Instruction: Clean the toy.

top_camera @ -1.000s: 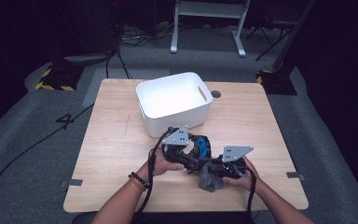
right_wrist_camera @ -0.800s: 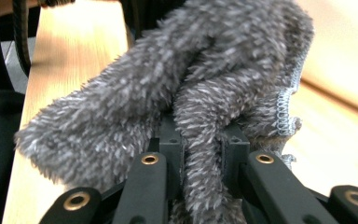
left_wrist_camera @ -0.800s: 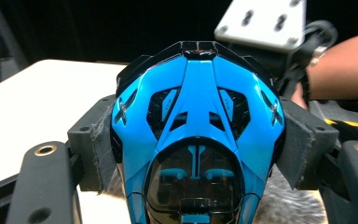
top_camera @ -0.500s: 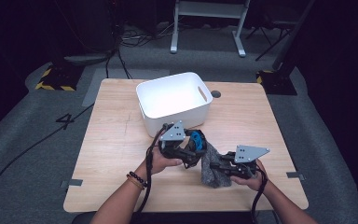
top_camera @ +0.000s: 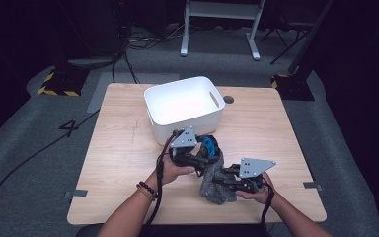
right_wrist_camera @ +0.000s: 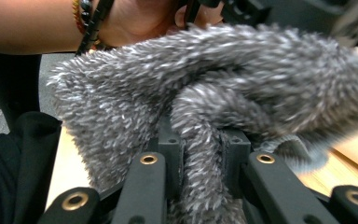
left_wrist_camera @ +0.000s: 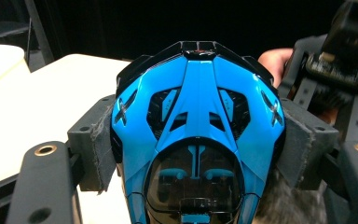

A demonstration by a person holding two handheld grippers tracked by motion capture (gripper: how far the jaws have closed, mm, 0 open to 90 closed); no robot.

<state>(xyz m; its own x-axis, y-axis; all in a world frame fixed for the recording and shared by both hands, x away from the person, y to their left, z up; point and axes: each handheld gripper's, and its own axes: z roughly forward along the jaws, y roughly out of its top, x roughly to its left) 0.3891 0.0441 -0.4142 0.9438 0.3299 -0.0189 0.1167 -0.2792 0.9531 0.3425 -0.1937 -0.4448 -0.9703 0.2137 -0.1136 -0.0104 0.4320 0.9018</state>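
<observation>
A glossy blue and black toy helmet [left_wrist_camera: 196,140] is clamped between the grey pads of my left gripper [left_wrist_camera: 196,154], which is shut on its sides. From above, the helmet [top_camera: 208,145] shows as a blue patch in front of the left gripper [top_camera: 197,157], just below the white bin. My right gripper [right_wrist_camera: 200,154] is shut on a fold of fuzzy grey cloth [right_wrist_camera: 223,93]. The cloth [top_camera: 215,178] hangs between the two grippers near the table's front, and the right gripper [top_camera: 227,181] points left into it.
A white rectangular bin [top_camera: 154,116] with a slot handle stands at the middle back of the wooden table [top_camera: 118,148]. A dark round hole [top_camera: 228,99] lies right of the bin. Cables trail from both grippers over the forearms.
The right gripper has slid right and slightly toward the front edge with the grey cloth. The left gripper with the helmet has stayed put.
</observation>
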